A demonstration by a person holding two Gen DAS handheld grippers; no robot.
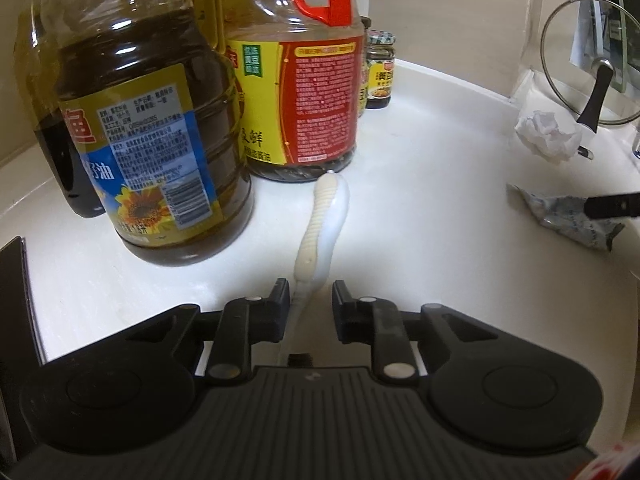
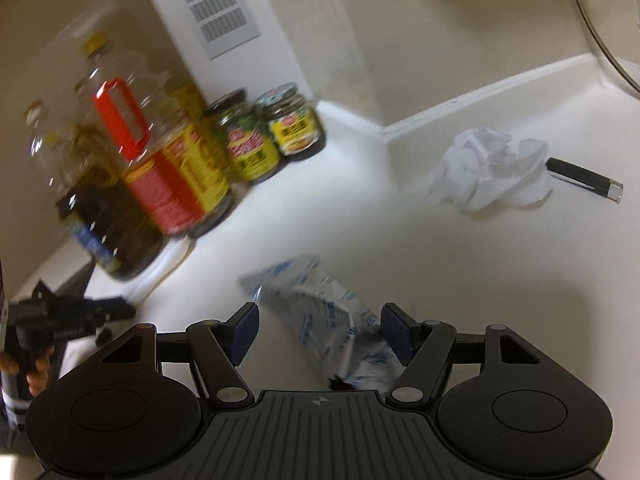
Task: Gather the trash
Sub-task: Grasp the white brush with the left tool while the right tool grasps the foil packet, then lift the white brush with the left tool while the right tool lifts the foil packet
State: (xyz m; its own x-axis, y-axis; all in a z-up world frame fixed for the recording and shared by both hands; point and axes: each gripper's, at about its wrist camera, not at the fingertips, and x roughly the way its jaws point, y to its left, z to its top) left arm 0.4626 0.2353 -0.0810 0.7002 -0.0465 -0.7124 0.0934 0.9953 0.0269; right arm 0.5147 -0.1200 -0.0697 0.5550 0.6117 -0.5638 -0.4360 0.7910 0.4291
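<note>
A white ribbed plastic strip [image 1: 324,224] lies on the white counter [image 1: 420,200], its near end between the fingers of my open left gripper [image 1: 310,300]. A crumpled blue-and-white wrapper [image 2: 332,320] lies between the fingers of my open right gripper [image 2: 318,326]; it also shows in the left wrist view [image 1: 568,220], with a right fingertip [image 1: 612,206] over it. A crumpled white tissue [image 2: 492,172] lies further back, also seen in the left wrist view [image 1: 548,132].
Big oil bottles [image 1: 148,128] and a soy sauce jug [image 1: 304,92] stand at the left. Small sauce jars [image 2: 276,132] stand by the wall. A glass pot lid [image 1: 592,60] leans at the right. A black pen-like stick [image 2: 584,178] lies behind the tissue.
</note>
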